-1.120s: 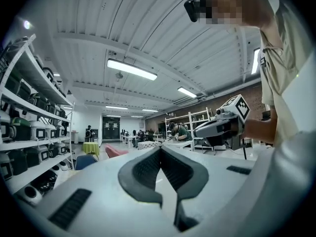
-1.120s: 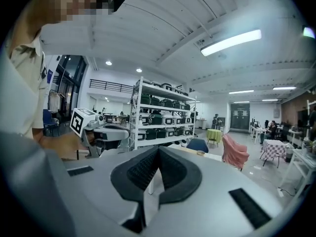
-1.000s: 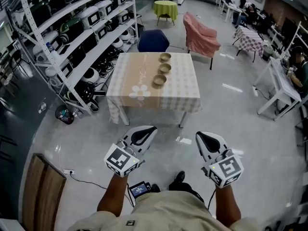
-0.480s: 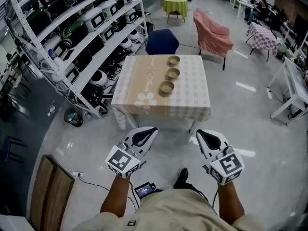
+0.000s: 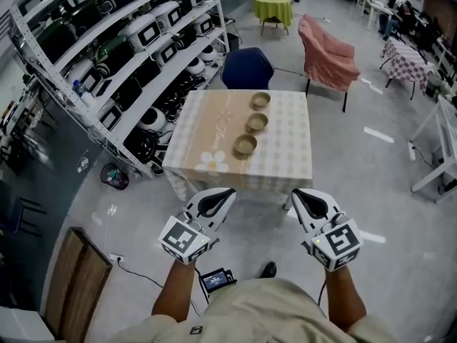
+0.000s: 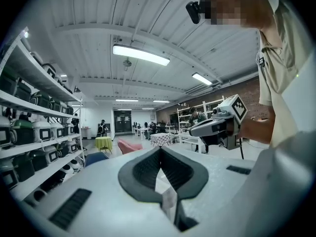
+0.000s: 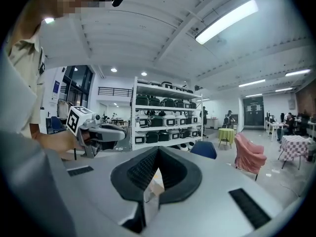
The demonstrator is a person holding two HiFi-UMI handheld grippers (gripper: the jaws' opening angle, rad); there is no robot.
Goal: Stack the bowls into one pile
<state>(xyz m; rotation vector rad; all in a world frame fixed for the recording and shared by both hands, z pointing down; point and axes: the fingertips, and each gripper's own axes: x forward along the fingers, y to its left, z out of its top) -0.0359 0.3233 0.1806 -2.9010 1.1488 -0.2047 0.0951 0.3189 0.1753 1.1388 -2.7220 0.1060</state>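
Three tan bowls stand apart in a row on the checked tablecloth of a table point(image 5: 285, 163): the far bowl point(image 5: 260, 100), the middle bowl point(image 5: 256, 123) and the near bowl point(image 5: 245, 145). Both grippers are held over the floor short of the table's near edge. My left gripper point(image 5: 228, 191) is shut and empty; in the left gripper view its jaws point(image 6: 160, 150) meet with nothing between them. My right gripper point(image 5: 295, 192) is likewise shut and empty, its jaws point(image 7: 158, 150) pressed together. No bowl shows in either gripper view.
Metal shelving point(image 5: 121, 56) full of rice cookers runs along the left of the table. A blue chair point(image 5: 246, 68) stands behind the table, a pink-covered chair point(image 5: 328, 52) to its right, and a green-draped table point(image 5: 273, 7) further back. A wooden board point(image 5: 71, 284) lies at lower left.
The table and bowls have come closer and lower in the head view as the person walks toward them. Both grippers stay shut and level in front of the body.
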